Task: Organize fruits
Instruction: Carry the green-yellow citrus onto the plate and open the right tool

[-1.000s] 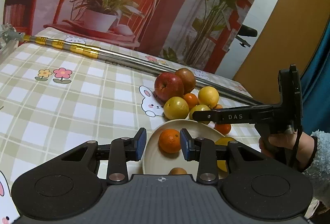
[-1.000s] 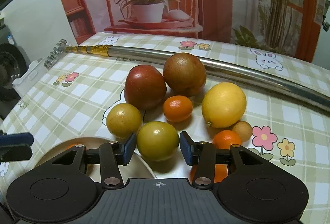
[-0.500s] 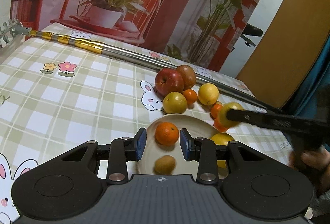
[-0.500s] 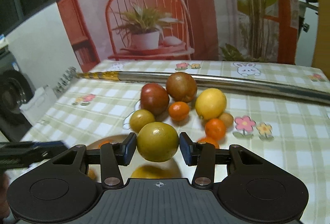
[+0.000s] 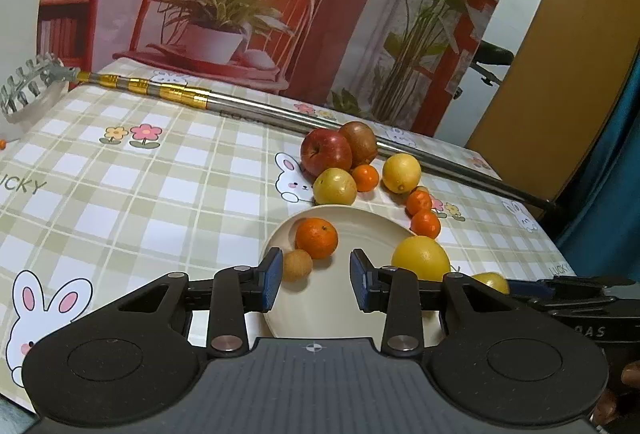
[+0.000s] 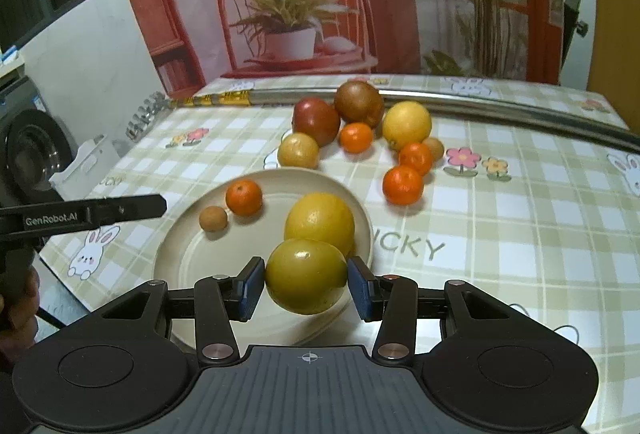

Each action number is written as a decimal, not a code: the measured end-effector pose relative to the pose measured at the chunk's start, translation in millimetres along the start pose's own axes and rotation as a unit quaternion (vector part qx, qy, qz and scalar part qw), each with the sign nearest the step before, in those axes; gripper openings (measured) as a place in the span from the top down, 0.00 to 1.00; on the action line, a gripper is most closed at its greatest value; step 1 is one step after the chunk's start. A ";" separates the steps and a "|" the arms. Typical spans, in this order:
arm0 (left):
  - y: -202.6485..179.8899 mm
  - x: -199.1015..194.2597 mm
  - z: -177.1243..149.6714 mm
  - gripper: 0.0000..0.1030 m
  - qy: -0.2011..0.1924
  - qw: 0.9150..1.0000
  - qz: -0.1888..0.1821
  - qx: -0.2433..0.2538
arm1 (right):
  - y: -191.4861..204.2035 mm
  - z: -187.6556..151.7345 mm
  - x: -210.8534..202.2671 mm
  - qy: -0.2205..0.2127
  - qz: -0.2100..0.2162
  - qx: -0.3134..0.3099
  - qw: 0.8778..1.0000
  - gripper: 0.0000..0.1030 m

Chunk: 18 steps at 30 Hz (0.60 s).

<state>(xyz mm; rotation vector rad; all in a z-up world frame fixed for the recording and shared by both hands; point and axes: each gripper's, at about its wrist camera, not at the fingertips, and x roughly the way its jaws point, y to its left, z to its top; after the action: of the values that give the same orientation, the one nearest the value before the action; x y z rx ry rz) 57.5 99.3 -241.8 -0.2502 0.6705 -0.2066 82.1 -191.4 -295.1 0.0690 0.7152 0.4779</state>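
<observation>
- Right tool [image 6: 306, 288]: blue pads clamped on a yellow-green citrus [image 6: 306, 276], held over the near rim of the cream plate [image 6: 180, 266]; whether the fruit touches the plate cannot be told.
- Left tool [image 5: 314, 284]: jaws apart, nothing between them, hovering over the plate's near side.
- On the plate: a large yellow orange [image 6: 319, 223] just behind the held fruit, a small mandarin [image 6: 243, 197] and a small brown fruit [image 6: 213, 218] side by side towards its left edge.
- Loose heap on the counter [image 6: 520, 226] behind the plate: red apple [image 6: 316, 120], brown round fruit [image 6: 359, 103], lemon [image 6: 407, 125], pale yellow fruit [image 6: 298, 150], three more mandarins, one small brown fruit.
- Long metal pole [image 5: 256, 112] lies along the counter's far edge, touching the heap's back.
- Checked cloth with rabbits and flowers covers the counter.
</observation>
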 end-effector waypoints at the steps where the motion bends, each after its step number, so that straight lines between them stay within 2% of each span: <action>1: -0.5 0.8 0.3 0.62 -0.001 1.000 0.001 0.001 | 0.1 -0.3 2.4 0.002 0.001 -0.001 1.000 0.59; 7: 2.2 9.2 -2.4 0.62 0.004 1.000 0.008 0.004 | 4.3 3.8 21.4 0.025 0.006 -0.023 0.999 0.59; 11: 6.1 13.1 -2.4 0.62 0.002 1.000 0.009 0.004 | 3.2 8.8 37.3 0.047 -0.009 -0.031 0.998 0.59; 18: 12.2 18.2 -5.0 0.62 0.002 1.000 0.011 0.006 | -2.8 15.9 54.7 0.043 -0.023 -0.036 0.998 0.59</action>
<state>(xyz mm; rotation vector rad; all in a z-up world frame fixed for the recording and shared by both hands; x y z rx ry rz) 69.6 105.2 -259.9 -0.2299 0.6758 -0.1903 129.2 -168.0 -317.3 -0.0359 0.7823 0.4637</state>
